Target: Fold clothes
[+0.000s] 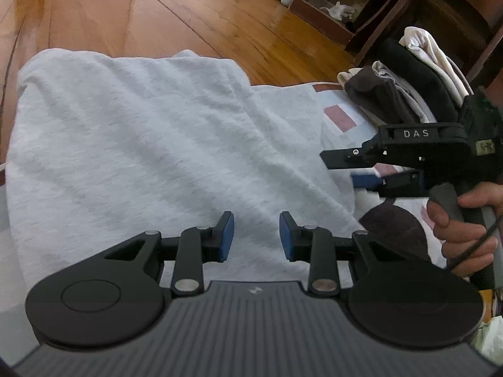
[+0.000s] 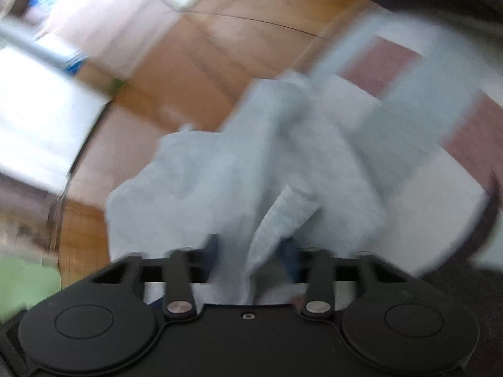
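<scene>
Garment (image 1: 151,144) on floor (image 1: 157,9); clothes stack (image 1: 408,81) probably right.

Glossy wooden floor (image 1: 195,15), dark wooden furniture (image 1: 452,15), daylight reflections

Heather-grey garment (image 1: 151,144), glossy orange-brown wood floor (image 1: 176,9), pink-and-white patterned sheet (image 1: 341,117), blue pads (image 1: 227,235)

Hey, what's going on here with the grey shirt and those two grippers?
A person is folding a light grey garment spread on a patterned sheet. The right gripper has a bunched fold of it between its fingers and looks shut on it. The left gripper hovers over the cloth, jaws apart, holding nothing. A stack of folded clothes sits alongside.
</scene>
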